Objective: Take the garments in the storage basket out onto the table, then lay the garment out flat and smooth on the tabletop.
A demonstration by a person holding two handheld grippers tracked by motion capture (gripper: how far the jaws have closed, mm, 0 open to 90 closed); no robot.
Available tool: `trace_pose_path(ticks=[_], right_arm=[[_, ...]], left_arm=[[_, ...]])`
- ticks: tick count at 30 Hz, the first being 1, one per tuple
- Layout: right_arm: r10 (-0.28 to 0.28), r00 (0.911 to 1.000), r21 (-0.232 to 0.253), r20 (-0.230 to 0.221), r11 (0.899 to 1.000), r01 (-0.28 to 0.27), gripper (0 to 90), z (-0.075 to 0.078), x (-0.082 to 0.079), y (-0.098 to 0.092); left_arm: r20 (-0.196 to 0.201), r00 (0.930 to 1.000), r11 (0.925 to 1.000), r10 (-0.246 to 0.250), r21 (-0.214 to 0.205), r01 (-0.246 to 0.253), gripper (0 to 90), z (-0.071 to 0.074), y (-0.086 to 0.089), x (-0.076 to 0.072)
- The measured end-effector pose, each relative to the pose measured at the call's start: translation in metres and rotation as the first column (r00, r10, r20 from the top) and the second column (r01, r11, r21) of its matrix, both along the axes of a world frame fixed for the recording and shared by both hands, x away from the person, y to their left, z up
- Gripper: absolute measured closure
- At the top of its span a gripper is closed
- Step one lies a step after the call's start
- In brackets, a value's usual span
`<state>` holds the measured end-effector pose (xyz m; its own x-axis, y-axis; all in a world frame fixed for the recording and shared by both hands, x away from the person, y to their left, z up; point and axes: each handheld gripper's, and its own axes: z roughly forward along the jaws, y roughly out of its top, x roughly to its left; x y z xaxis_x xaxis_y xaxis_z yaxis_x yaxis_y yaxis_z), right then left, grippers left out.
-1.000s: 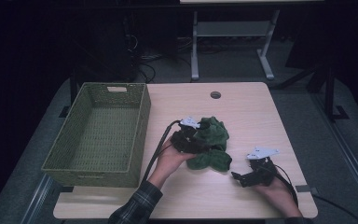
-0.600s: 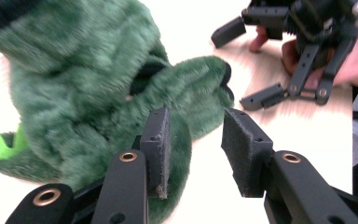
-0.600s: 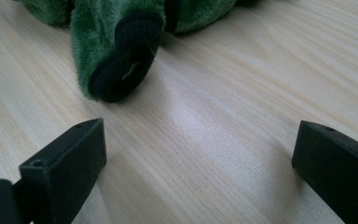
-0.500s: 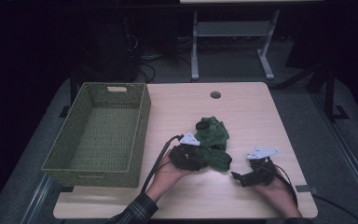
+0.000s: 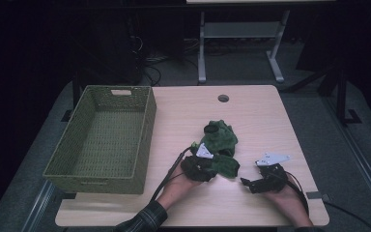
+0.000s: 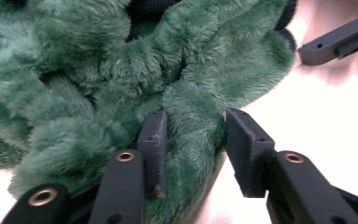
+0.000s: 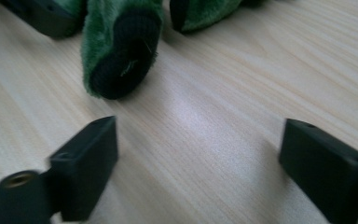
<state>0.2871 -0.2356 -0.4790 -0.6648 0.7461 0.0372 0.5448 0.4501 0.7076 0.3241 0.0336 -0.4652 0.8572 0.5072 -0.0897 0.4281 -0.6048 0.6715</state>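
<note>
A fold of the soft, light green plush fabric [image 6: 121,84] is pinched by the left gripper [image 6: 193,140], best gathered at its bunched edge, while the right gripper [image 7: 196,154] is held spread apart over bare table

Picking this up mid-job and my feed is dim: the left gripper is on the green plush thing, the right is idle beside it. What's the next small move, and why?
Probably lift the left gripper slightly. Its jaws, which have just been closing, have a fold of the green plush between them, so a short lift would test the hold. The right gripper stands open over bare table, and the basket waits at the left.

Green plush cloth [image 6: 121,70] cut off at left gripper view's edges
</note>
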Motion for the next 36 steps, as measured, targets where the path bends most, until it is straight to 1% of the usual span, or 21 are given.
trace_pose_path(ticks=[1, 3, 4, 5, 7, 9, 10, 11, 13, 14, 15, 18, 19, 22, 23, 24, 25, 27, 31, 33, 36], right_arm=[[-0.005, 1.0000, 0.014, 0.009, 1.000, 0.005, 14.1, 0.002, -0.002, 0.000], [-0.003, 0.9999, 0.022, 0.016, 1.000, 0.002, 14.1, 0.004, -0.002, -0.001], [-0.001, 0.9998, 0.056, 0.019, 0.998, 0.000, 14.8, 0.006, -0.003, -0.001], [-0.001, 0.9998, 0.056, 0.019, 0.998, 0.000, 14.8, 0.006, -0.003, -0.001], [0.011, 0.9998, 0.086, 0.018, 0.996, -0.012, 16.9, 0.009, -0.003, -0.001], [0.030, 0.9993, 0.111, 0.024, 0.993, -0.033, 21.8, 0.010, -0.003, 0.001], [0.046, 0.9988, 0.125, 0.014, 0.991, -0.048, 27.6, 0.012, -0.002, 0.005], [0.046, 0.9988, 0.125, 0.014, 0.991, -0.048, 27.6, 0.012, -0.002, 0.005], [0.062, 0.9980, 0.138, 0.002, 0.988, -0.062, 33.3, 0.012, 0.000, 0.011], [0.066, 0.9978, 0.138, -0.002, 0.988, -0.065, 34.3, 0.012, 0.001, 0.013], [0.072, 0.9974, 0.139, -0.003, 0.988, -0.071, 36.0, 0.012, 0.001, 0.014], [0.081, 0.9966, 0.143, -0.008, 0.986, -0.079, 39.7, 0.011, 0.003, 0.017], [0.089, 0.9960, 0.150, -0.011, 0.985, -0.086, 44.7, 0.010, 0.004, 0.019], [0.091, 0.9956, 0.153, -0.021, 0.984, -0.087, 53.4, 0.009, 0.006, 0.023], [0.091, 0.9956, 0.153, -0.021, 0.984, -0.087, 53.4, 0.009, 0.006, 0.023], [0.098, 0.9949, 0.156, -0.022, 0.983, -0.094, 62.2, 0.009, 0.008, 0.023], [0.090, 0.9957, 0.153, -0.024, 0.985, -0.085, 66.9, 0.009, 0.008, 0.023], [0.088, 0.9959, 0.142, -0.021, 0.986, -0.084, 75.1, 0.009, 0.009, 0.023], [0.082, 0.9966, 0.124, -0.004, 0.989, -0.081, 78.8, 0.011, 0.008, 0.023], [0.076, 0.9970, 0.106, 0.016, 0.991, -0.077, 79.9, 0.014, 0.006, 0.020], [0.070, 0.9973, 0.109, 0.024, 0.991, -0.072, 80.1, 0.017, 0.004, 0.018]], left_arm=[[0.000, 1.0000, 1.0000, 0.004, 0.001, -0.004, 67.7, 0.000, 0.000, 0.000], [0.001, 0.9998, 0.9998, 0.017, 0.002, -0.017, 70.5, 0.000, 0.000, 0.001], [-0.005, 0.9998, 0.9998, 0.022, -0.002, -0.022, 74.6, 0.000, 0.001, 0.002], [-0.012, 0.9997, 0.9997, 0.022, -0.003, -0.022, 76.1, 0.001, 0.002, 0.002], [-0.021, 0.9995, 0.9996, 0.023, -0.013, -0.023, 77.6, 0.003, 0.003, 0.003], [-0.029, 0.9994, 0.9993, 0.019, -0.031, -0.020, 81.8, 0.006, 0.005, 0.003], [-0.039, 0.9990, 0.9967, 0.022, -0.078, -0.025, 84.7, 0.009, 0.008, 0.002], [-0.039, 0.9990, 0.9967, 0.022, -0.078, -0.025, 85.0, 0.009, 0.008, 0.002], [-0.037, 0.9991, 0.9943, 0.018, -0.104, -0.022, 85.7, 0.016, 0.011, 0.001], [-0.030, 0.9995, 0.9951, 0.008, -0.098, -0.011, 86.2, 0.018, 0.012, 0.001], [-0.027, 0.9996, 0.9920, 0.010, -0.125, -0.013, 86.4, 0.024, 0.014, -0.001], [-0.025, 0.9997, 0.9905, 0.005, -0.137, -0.009, 86.5, 0.029, 0.017, -0.002], [-0.024, 0.9997, 0.9899, 0.000, -0.141, -0.004, 86.5, 0.031, 0.018, -0.002], [-0.029, 0.9996, 0.9852, -0.001, -0.171, -0.004, 86.5, 0.039, 0.027, -0.004], [-0.029, 0.9996, 0.9852, -0.001, -0.171, -0.004, 86.5, 0.039, 0.027, -0.004], [-0.032, 0.9995, 0.9849, -0.003, -0.173, -0.003, 86.5, 0.041, 0.030, -0.004], [-0.037, 0.9993, 0.9824, 0.000, -0.187, -0.007, 86.5, 0.044, 0.036, -0.004], [-0.039, 0.9992, 0.9810, 0.006, -0.194, -0.013, 86.5, 0.045, 0.041, -0.006], [-0.046, 0.9989, 0.9797, 0.013, -0.199, -0.022, 86.8, 0.047, 0.050, -0.007], [-0.056, 0.9982, 0.9763, 0.020, -0.214, -0.032, 87.0, 0.048, 0.057, -0.007], [-0.063, 0.9973, 0.9733, 0.037, -0.224, -0.050, 87.0, 0.049, 0.066, -0.008]])
